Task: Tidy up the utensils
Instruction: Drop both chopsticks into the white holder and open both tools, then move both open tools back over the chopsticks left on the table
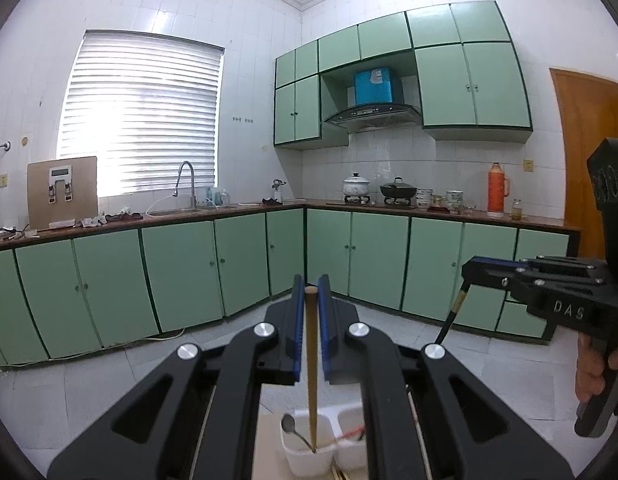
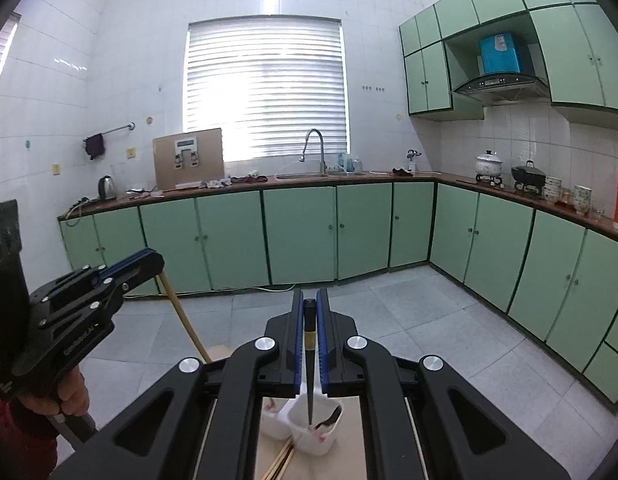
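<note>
My left gripper (image 1: pixel 311 292) is shut on a light wooden chopstick (image 1: pixel 311 360) that hangs down with its tip in the left compartment of a white utensil holder (image 1: pixel 309 458), beside a metal spoon (image 1: pixel 293 430). My right gripper (image 2: pixel 310 304) is shut on a black chopstick (image 2: pixel 310 376) with a gold band, its tip in a compartment of the same white holder (image 2: pixel 309 436), next to a dark utensil (image 2: pixel 331 416). Each gripper shows in the other's view: the right gripper (image 1: pixel 469 270) and the left gripper (image 2: pixel 159 264).
The holder stands on a light wooden board (image 2: pixel 349 440) with more chopsticks (image 2: pixel 281 462) lying by it. Beyond are a tiled floor (image 2: pixel 389 312), green cabinets (image 1: pixel 181 272), a counter with a sink (image 2: pixel 321 176) and pots (image 1: pixel 355 188).
</note>
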`<action>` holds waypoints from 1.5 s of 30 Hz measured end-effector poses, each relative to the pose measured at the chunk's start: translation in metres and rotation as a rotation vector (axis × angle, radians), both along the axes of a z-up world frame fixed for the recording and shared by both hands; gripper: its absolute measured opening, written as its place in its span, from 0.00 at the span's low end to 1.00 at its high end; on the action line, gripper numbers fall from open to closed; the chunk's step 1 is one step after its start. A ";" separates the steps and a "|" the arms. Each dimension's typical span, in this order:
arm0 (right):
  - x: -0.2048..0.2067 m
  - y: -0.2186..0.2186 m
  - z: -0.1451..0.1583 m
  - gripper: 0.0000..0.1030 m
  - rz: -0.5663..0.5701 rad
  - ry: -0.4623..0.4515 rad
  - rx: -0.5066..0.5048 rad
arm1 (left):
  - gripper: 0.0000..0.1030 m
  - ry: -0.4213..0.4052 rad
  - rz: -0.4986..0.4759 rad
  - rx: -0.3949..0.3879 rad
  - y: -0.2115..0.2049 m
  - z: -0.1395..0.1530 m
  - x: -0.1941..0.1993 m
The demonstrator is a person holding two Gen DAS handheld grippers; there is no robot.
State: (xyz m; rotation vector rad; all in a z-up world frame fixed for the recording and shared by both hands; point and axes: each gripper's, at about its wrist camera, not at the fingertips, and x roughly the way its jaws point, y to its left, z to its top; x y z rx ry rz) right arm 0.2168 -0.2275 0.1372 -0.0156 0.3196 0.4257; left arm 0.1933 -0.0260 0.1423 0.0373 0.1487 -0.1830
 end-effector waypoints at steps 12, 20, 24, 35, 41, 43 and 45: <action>0.057 0.015 -0.079 0.06 -0.019 0.104 -0.029 | 0.06 0.135 0.017 0.001 -0.003 -0.068 0.079; 0.058 0.010 -0.103 0.07 -0.009 0.176 -0.025 | 0.11 0.212 0.020 0.010 0.010 -0.094 0.085; 0.049 -0.002 -0.103 0.10 -0.031 0.176 -0.004 | 0.32 0.216 0.034 0.010 0.020 -0.099 0.076; -0.009 -0.035 -0.099 0.48 -0.112 0.113 0.057 | 0.69 0.181 0.076 -0.021 0.046 -0.108 0.009; -0.045 -0.038 -0.129 0.66 -0.144 0.141 0.086 | 0.79 0.237 0.076 -0.054 0.052 -0.136 -0.028; -0.055 -0.036 -0.143 0.70 -0.158 0.146 0.075 | 0.82 0.246 0.089 -0.045 0.052 -0.150 -0.041; -0.065 -0.034 -0.159 0.73 -0.178 0.158 0.075 | 0.84 0.245 0.103 -0.029 0.050 -0.161 -0.050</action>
